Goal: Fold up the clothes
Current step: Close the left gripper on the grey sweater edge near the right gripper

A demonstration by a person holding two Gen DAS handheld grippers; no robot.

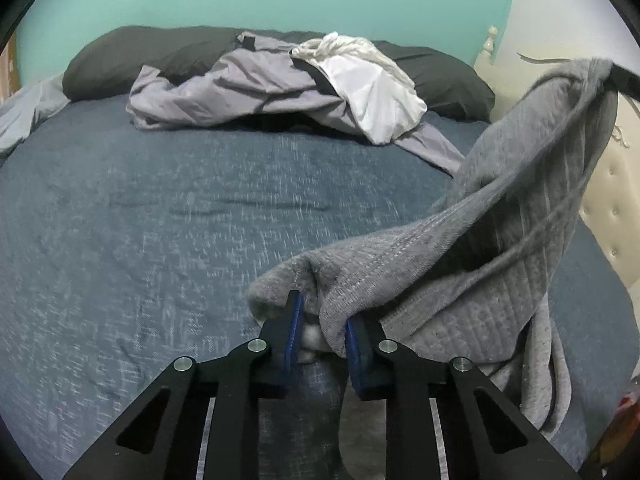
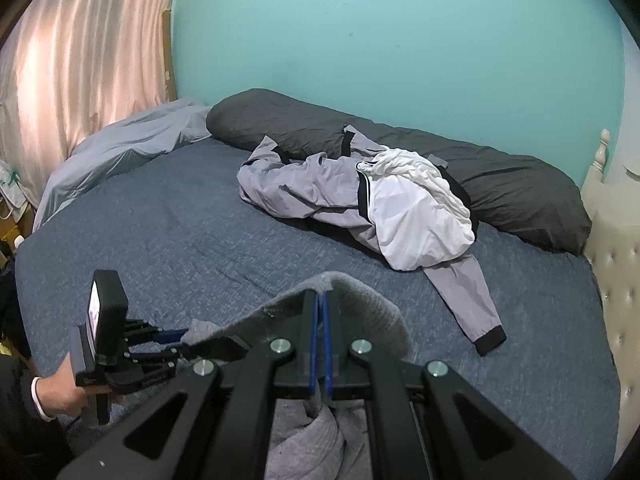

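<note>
the grey knit garment (image 1: 472,264) hangs above the bed (image 1: 160,220) as a band between the 2 tools, the right tool (image 2: 321,300) fully closed on its upper edge and the left tool (image 1: 322,312), lower and almost closed, pinching the other end.

A home bedroom, a bed (image 2: 168,240) in a blue cover filling the room, dark pillows (image 2: 500,188) lying along a turquoise wall (image 2: 400,40), a tufted headboard (image 2: 616,280) standing right, pink curtains (image 2: 80,52) hanging left
</note>
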